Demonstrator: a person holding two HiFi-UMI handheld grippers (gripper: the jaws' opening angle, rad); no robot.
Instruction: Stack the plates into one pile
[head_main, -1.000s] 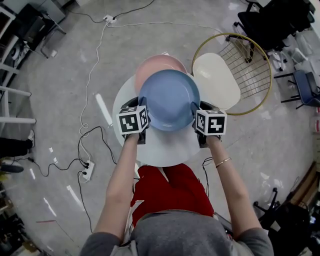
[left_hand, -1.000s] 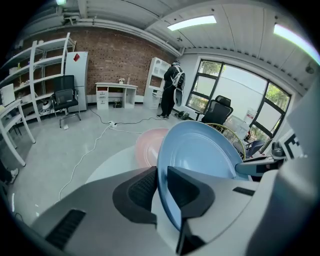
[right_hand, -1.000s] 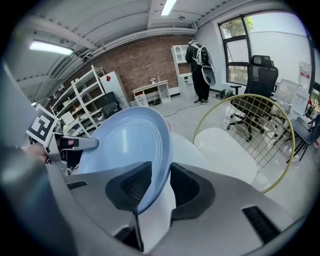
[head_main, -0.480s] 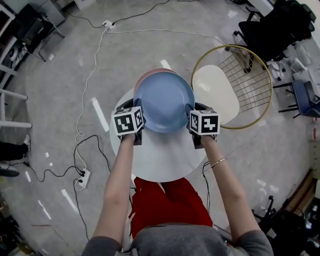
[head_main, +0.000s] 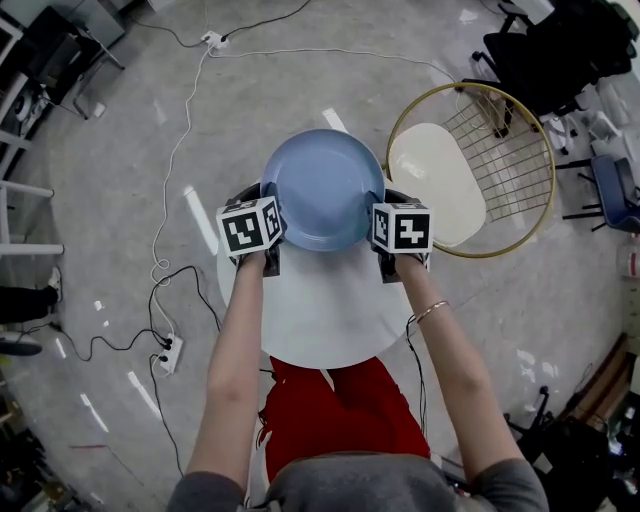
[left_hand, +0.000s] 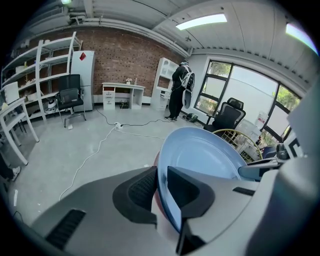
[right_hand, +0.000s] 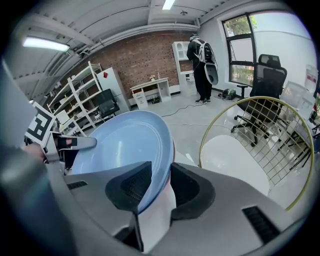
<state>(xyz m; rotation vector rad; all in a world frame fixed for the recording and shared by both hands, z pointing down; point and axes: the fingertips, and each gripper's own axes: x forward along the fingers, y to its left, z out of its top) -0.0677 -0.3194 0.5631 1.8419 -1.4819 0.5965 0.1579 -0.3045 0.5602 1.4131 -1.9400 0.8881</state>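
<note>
The blue plate (head_main: 322, 188) hangs level over the far half of the round white counter (head_main: 320, 320), carried between my two tools. I judge it is centred over the pink plate (left_hand: 155, 159), of which only a thin sliver shows, just under the blue rim in the left gripper view; from the head view it is fully covered. That alignment is the point of the carry: lowered straight down, the blue one should nest into the pile rather than land askew.

The left tool (head_main: 270, 218) pinches the plate's left rim, jaws closed to a narrow gap with the edge clamped between the pads. The right tool (head_main: 380, 216) does the same on the opposite rim, its jaws set slightly wider but likewise closed on the edge. Gripping at opposite sides keeps the plate flat and stops it swinging.

Whether blue already touches pink, I cannot tell. A wire-framed chair (head_main: 435, 180) with a cream seat stands just beside the counter, on my right.
</note>
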